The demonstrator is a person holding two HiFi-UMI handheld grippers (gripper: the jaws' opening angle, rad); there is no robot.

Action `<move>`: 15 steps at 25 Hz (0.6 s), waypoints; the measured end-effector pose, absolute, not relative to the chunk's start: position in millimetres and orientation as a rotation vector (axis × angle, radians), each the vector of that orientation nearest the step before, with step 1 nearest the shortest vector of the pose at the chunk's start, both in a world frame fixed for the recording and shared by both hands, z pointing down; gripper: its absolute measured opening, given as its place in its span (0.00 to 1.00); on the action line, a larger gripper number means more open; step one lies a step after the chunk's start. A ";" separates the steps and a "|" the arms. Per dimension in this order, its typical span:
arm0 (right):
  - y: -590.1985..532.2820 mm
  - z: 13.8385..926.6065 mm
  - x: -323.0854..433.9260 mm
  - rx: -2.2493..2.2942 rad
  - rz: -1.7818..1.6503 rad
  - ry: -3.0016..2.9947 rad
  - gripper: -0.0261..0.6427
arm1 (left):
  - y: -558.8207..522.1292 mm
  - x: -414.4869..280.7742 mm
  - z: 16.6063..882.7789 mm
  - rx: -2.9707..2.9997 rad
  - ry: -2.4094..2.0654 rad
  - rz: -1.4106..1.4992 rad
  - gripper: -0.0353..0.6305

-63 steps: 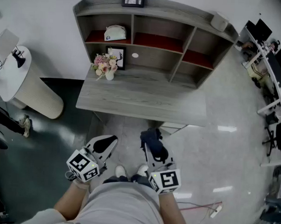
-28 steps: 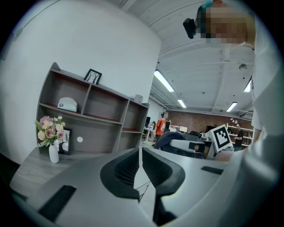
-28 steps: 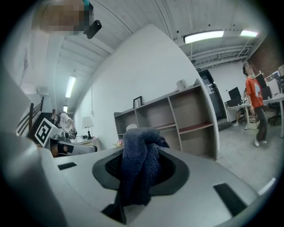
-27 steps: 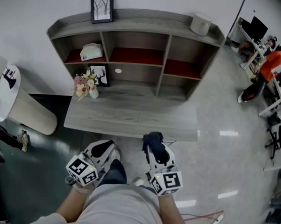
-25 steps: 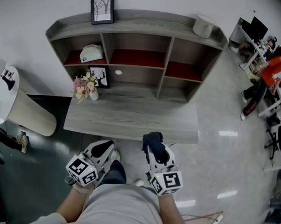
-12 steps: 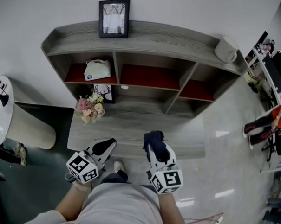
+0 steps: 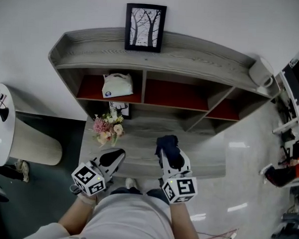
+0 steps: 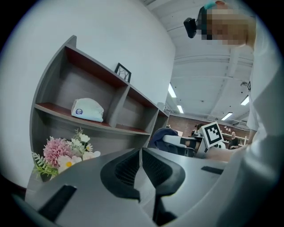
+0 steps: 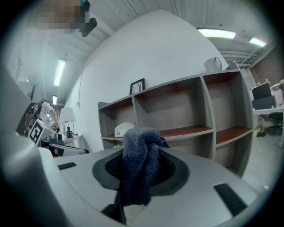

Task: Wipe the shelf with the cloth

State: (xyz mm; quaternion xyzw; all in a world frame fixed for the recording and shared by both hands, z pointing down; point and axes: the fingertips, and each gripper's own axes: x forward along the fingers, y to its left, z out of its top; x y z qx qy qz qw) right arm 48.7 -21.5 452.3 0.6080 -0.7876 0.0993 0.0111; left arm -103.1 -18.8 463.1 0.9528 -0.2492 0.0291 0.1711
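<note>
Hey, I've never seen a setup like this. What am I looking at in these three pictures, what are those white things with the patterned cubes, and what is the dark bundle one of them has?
There is no robot here. A person stands at a grey wooden desk with a shelf unit and holds a two-jaw gripper in each hand. The patterned cubes are parts of those grippers. The head view comes from a camera on the person's head, looking steeply down. The other two pictures come from a camera riding on each gripper, looking along its jaws.

The left gripper has its jaws together with nothing between them. The right gripper is shut on a dark blue towelling cloth.

On the desk stands a bouquet of pink and white flowers. A white pouch lies in the upper left compartment, and a black-framed picture of trees stands on top.
</note>
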 end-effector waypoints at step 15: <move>-145.0 399.7 59.0 1.763 0.192 -2.479 0.20 | -44.3 -111.6 461.1 2.639 -0.867 0.088 0.08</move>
